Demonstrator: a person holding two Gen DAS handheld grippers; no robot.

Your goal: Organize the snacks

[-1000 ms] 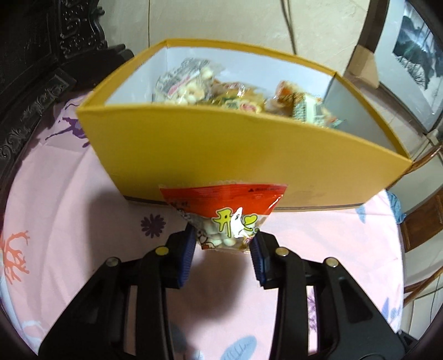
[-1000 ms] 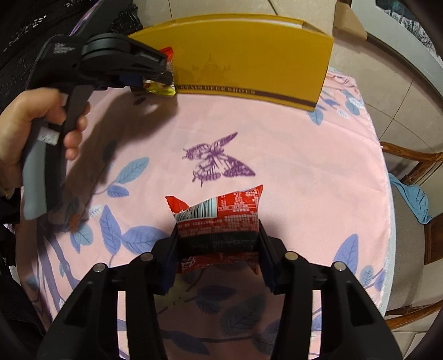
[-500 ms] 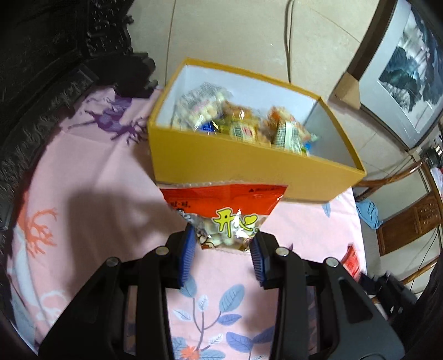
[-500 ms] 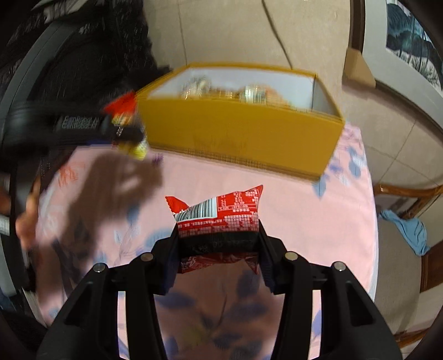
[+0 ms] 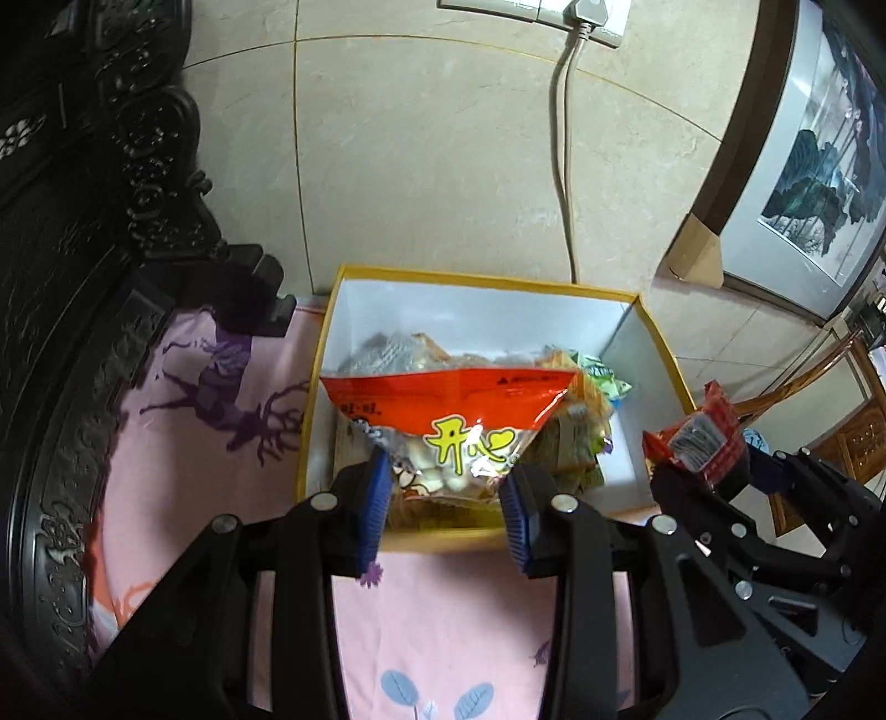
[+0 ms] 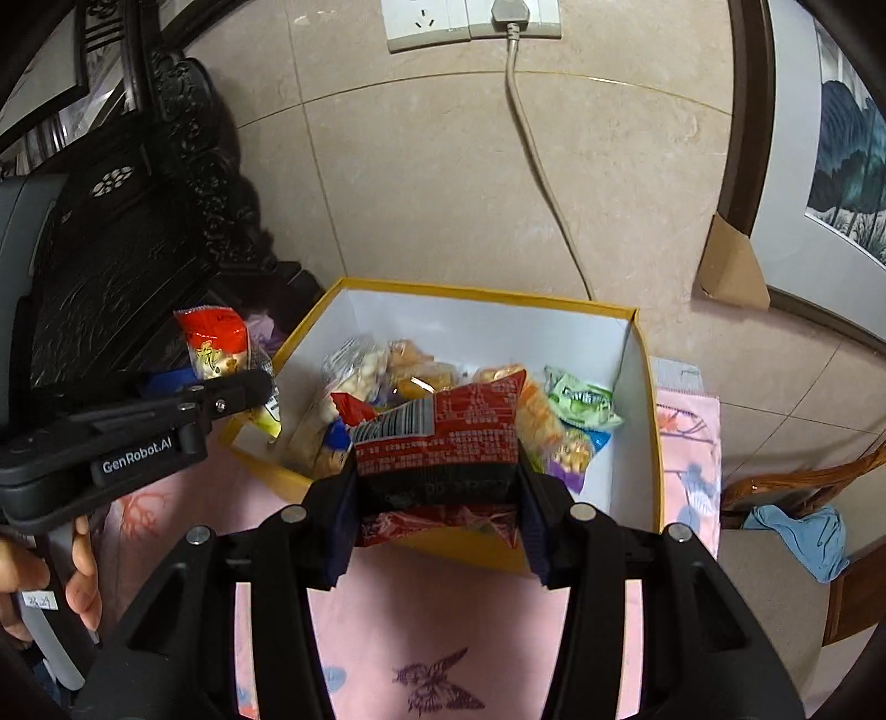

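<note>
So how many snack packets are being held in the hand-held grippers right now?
2. An orange-topped packet is clamped in the left hand-held gripper, and a red barcoded packet in the right hand-held gripper, both over the yellow box.

A lived-in home, likely a dining or sitting room. A table under a pink tablecloth (image 6: 421, 620) printed with butterflies and leaves stands against a beige tiled wall (image 5: 432, 183); dark carved wooden furniture (image 5: 83, 232) at 9 o'clock, a framed ink landscape painting (image 5: 819, 183) at 2 o'clock, a wooden chair (image 6: 797, 487) at 4 o'clock, a wall socket (image 6: 470, 22) at 12 o'clock
</note>
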